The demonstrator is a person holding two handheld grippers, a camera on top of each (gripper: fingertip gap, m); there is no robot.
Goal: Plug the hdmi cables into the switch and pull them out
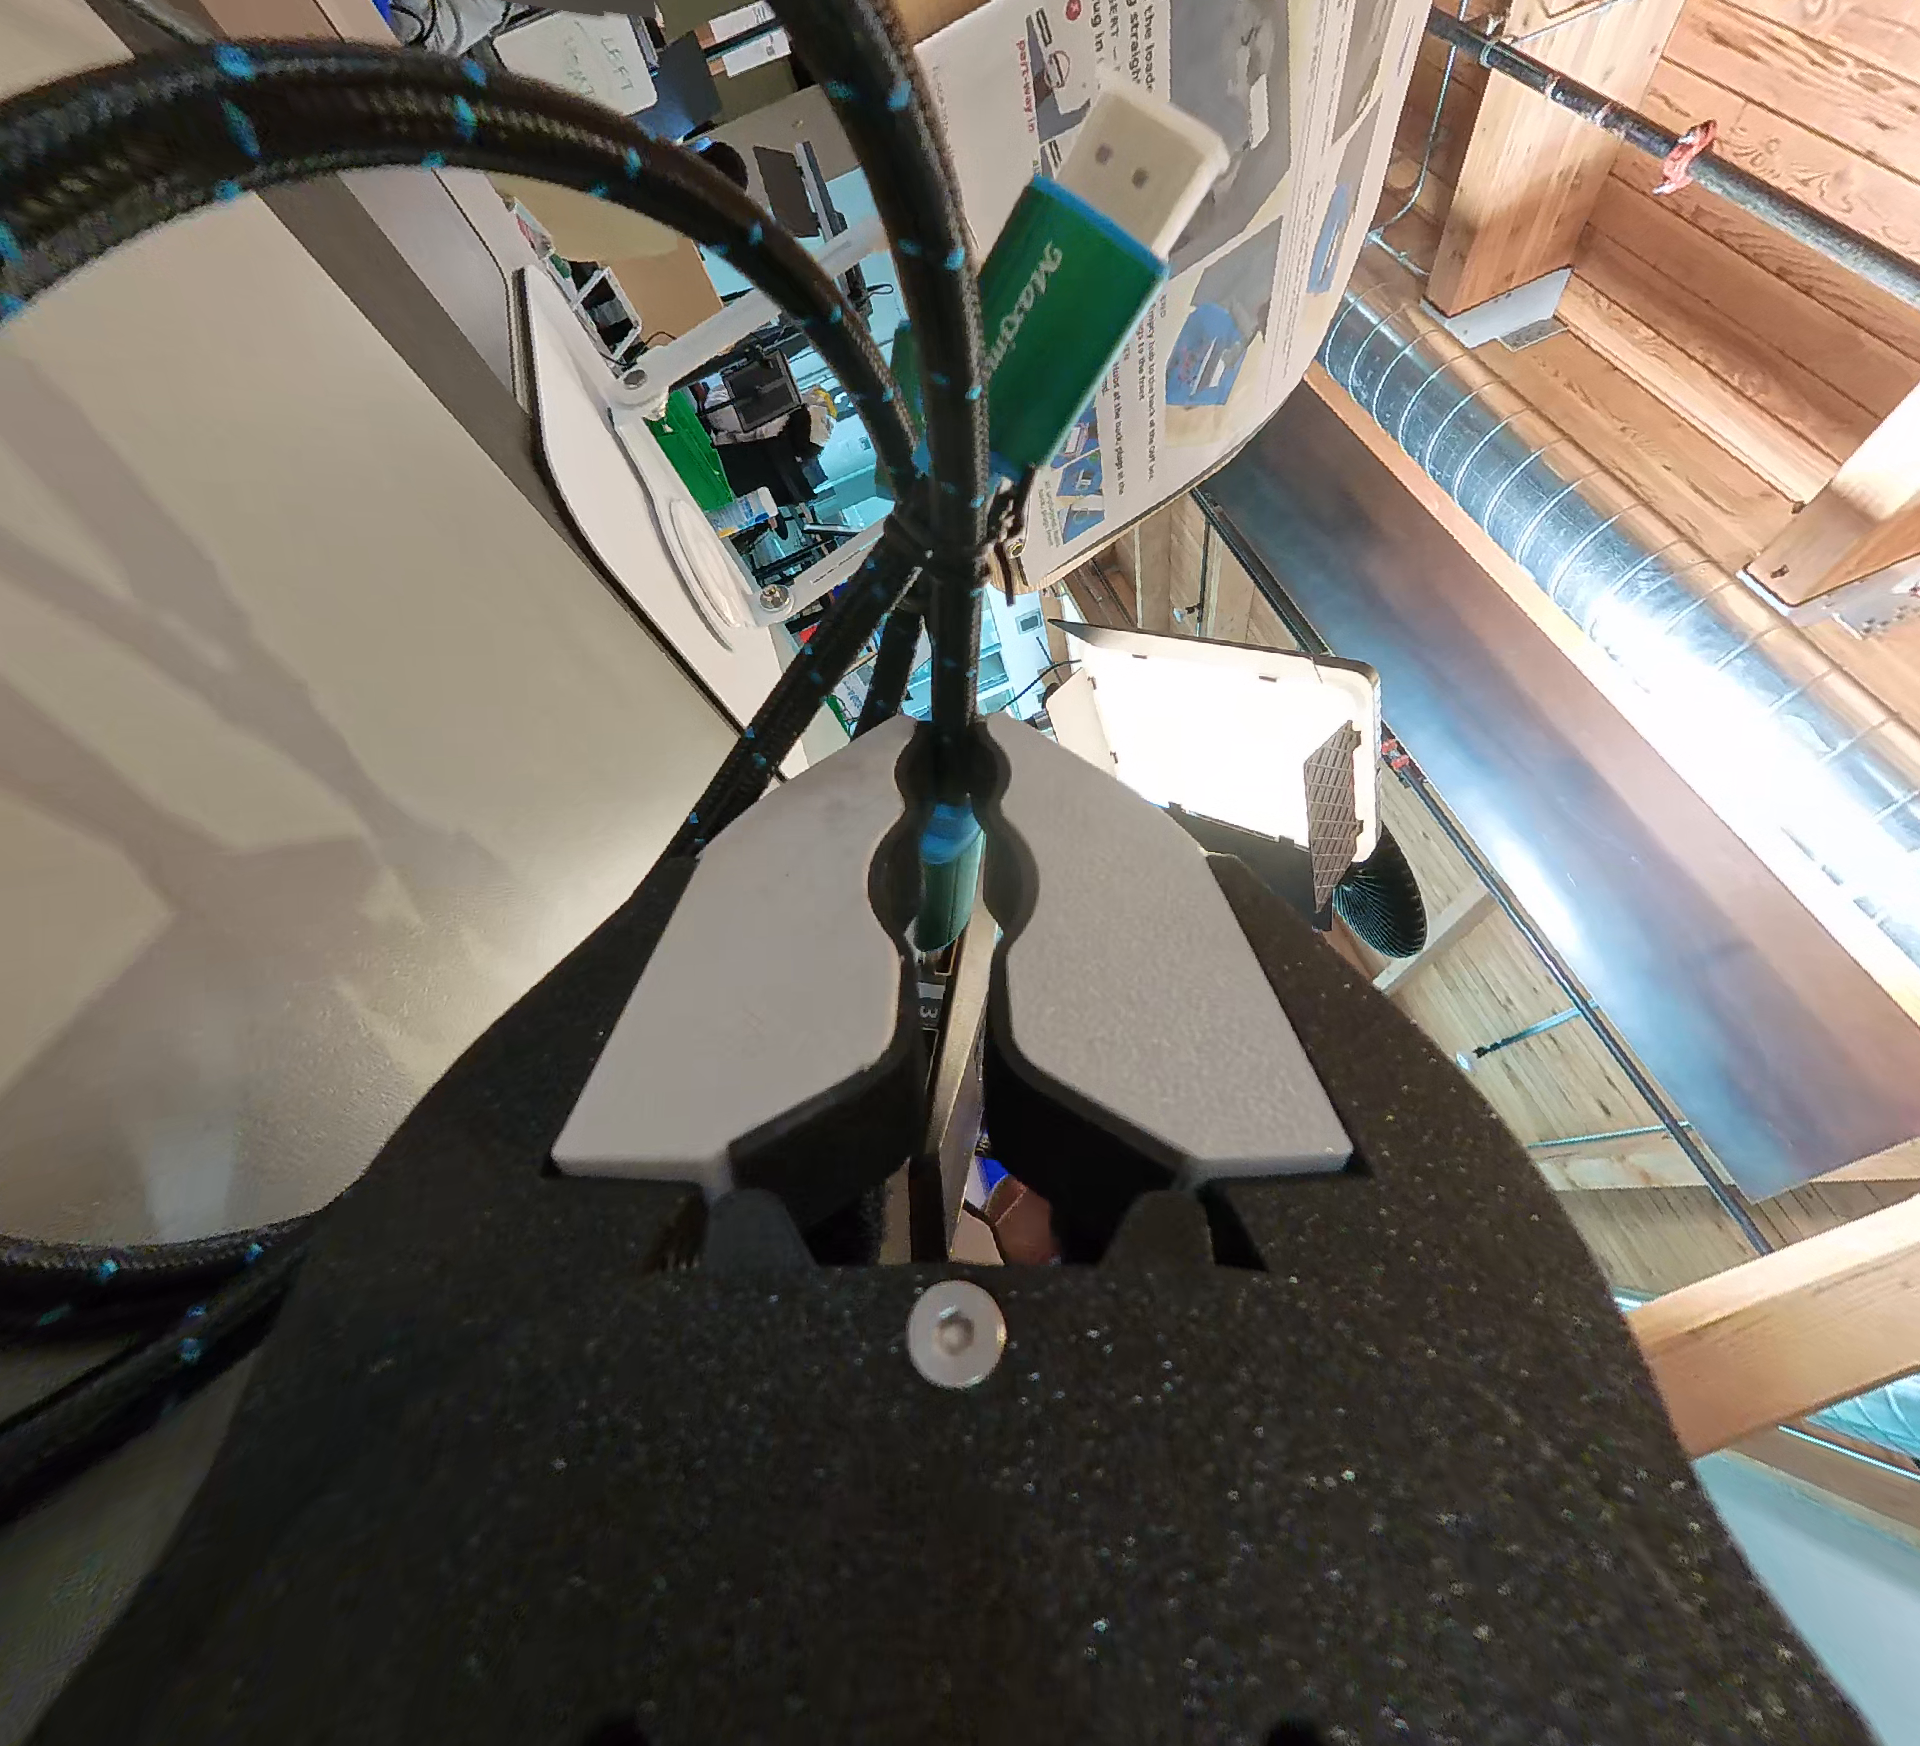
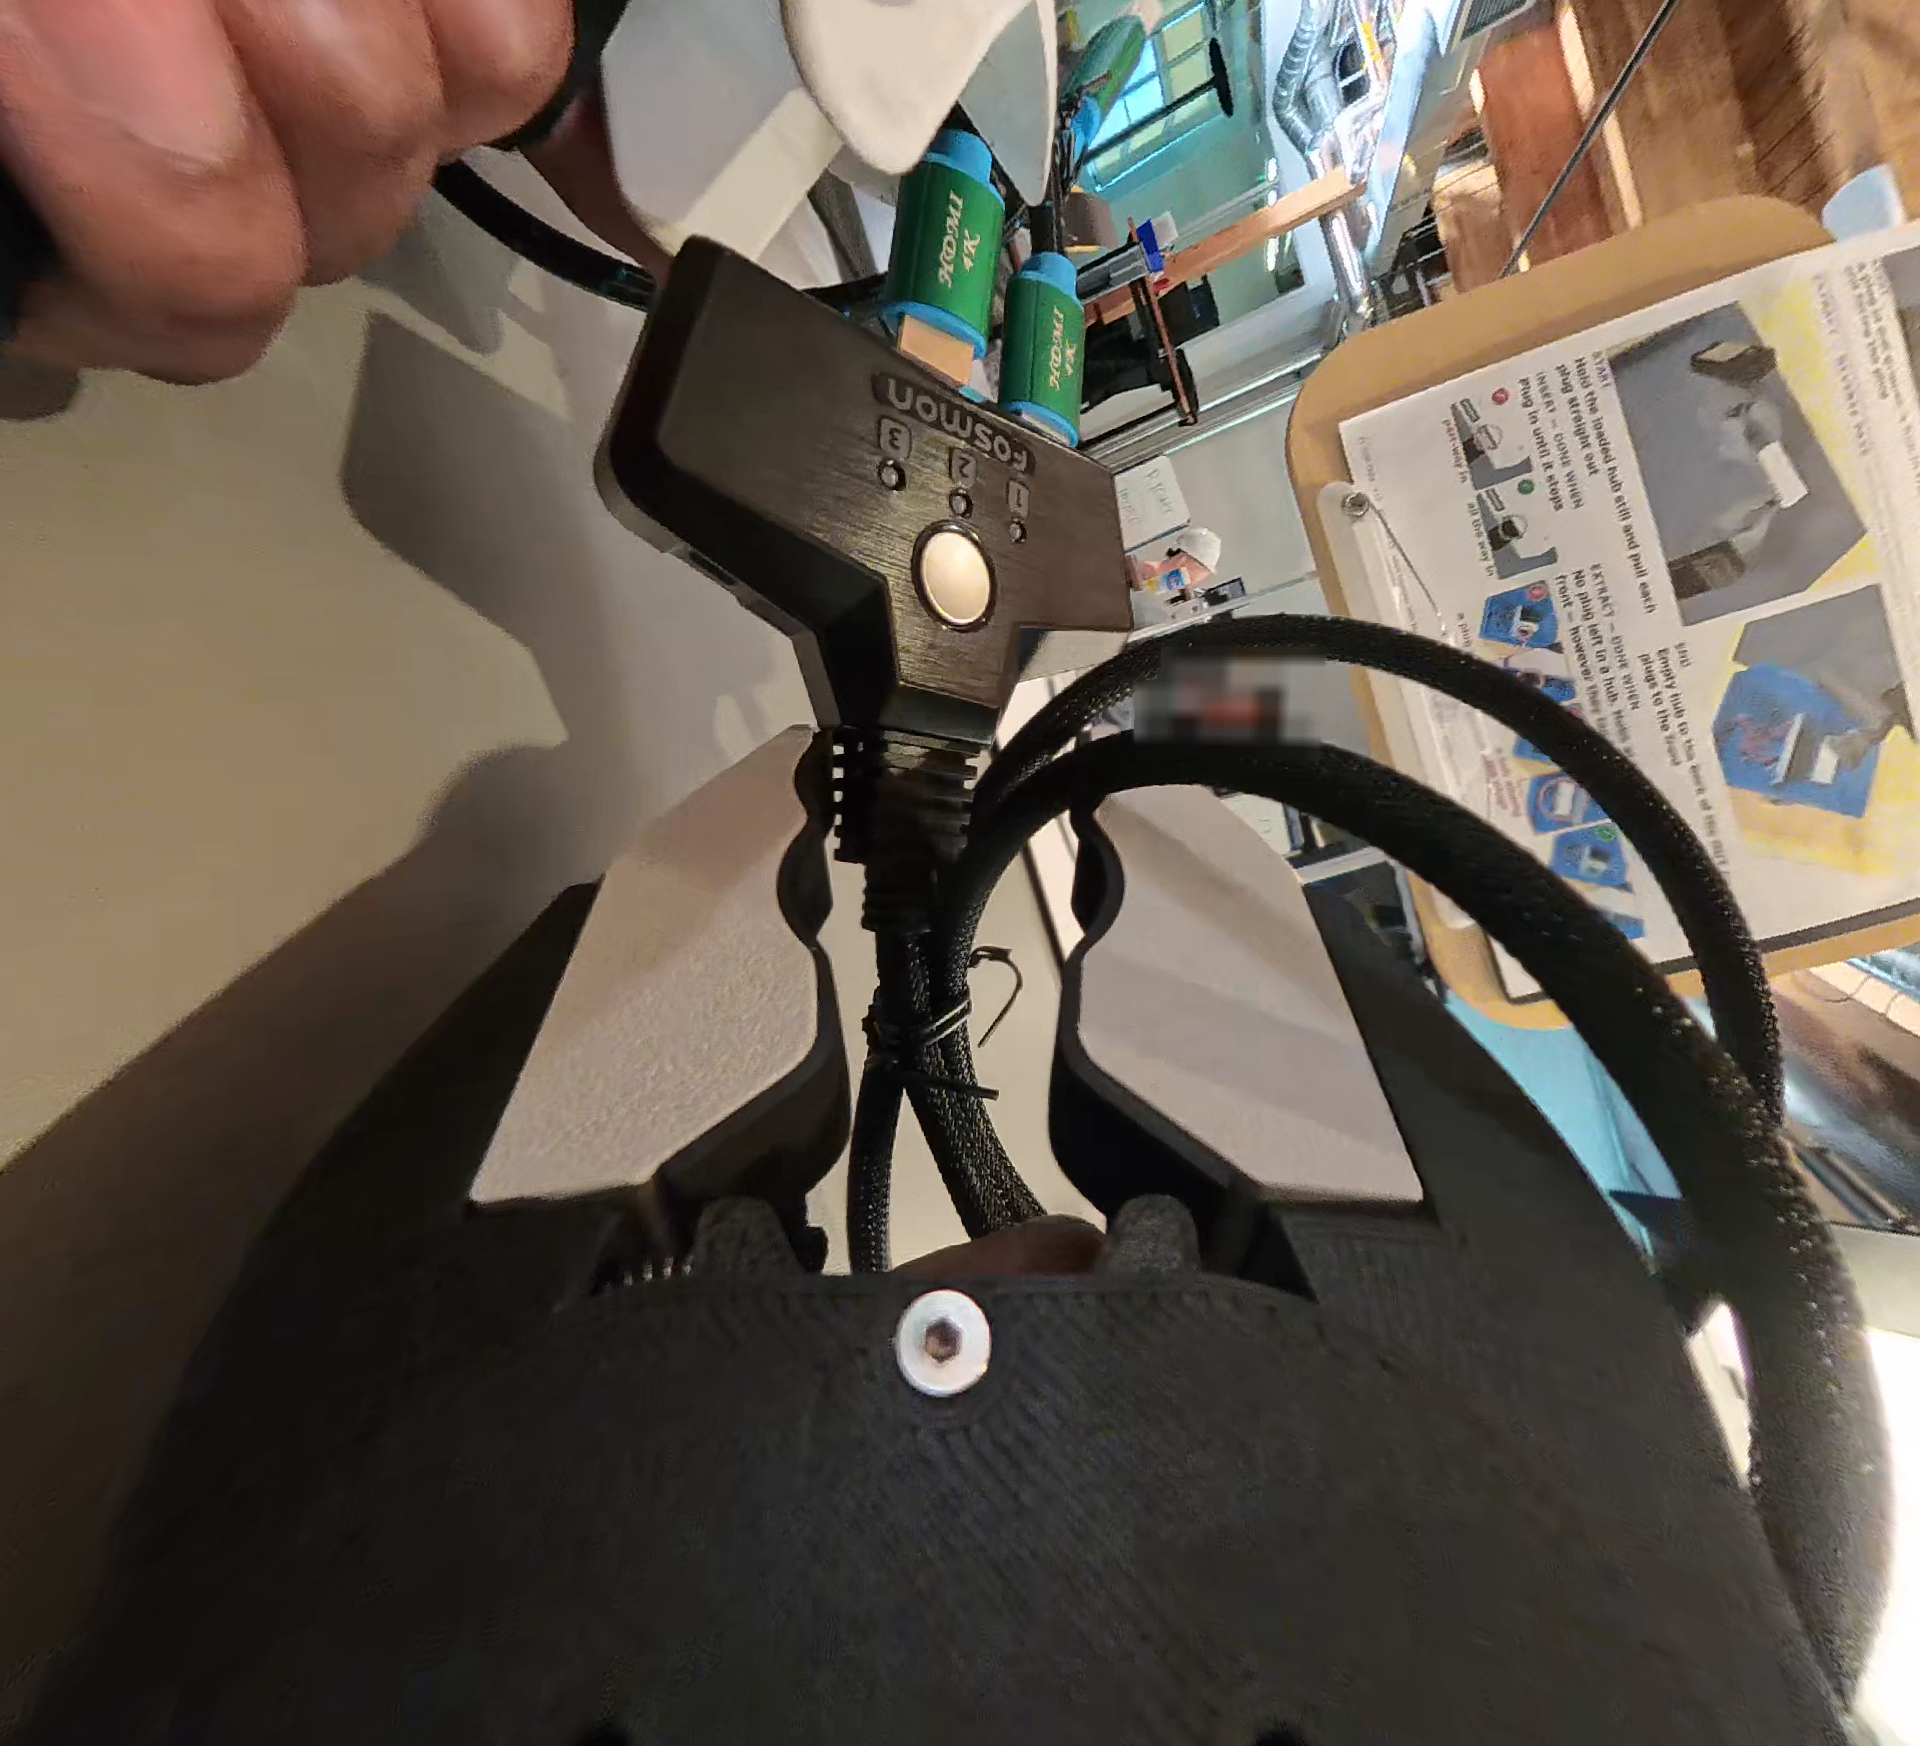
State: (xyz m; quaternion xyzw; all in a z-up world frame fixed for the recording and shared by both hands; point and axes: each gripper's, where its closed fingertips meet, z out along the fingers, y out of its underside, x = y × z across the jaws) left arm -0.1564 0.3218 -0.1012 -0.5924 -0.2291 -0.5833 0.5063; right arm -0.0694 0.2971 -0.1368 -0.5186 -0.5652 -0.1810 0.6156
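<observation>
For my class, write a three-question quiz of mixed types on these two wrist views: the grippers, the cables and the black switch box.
1. True or false: the left gripper has its fingers closed on a green plug with a blue collar.
2. Multiple choice: the black switch box in the right wrist view has how many green plugs at its far edge? A) none B) two C) five
3. Fill in: the right gripper stands ____, with a black braided cable running between its fingers.

Key: 1 true; 2 B; 3 open (the right finger stands clear of the cable).
</observation>
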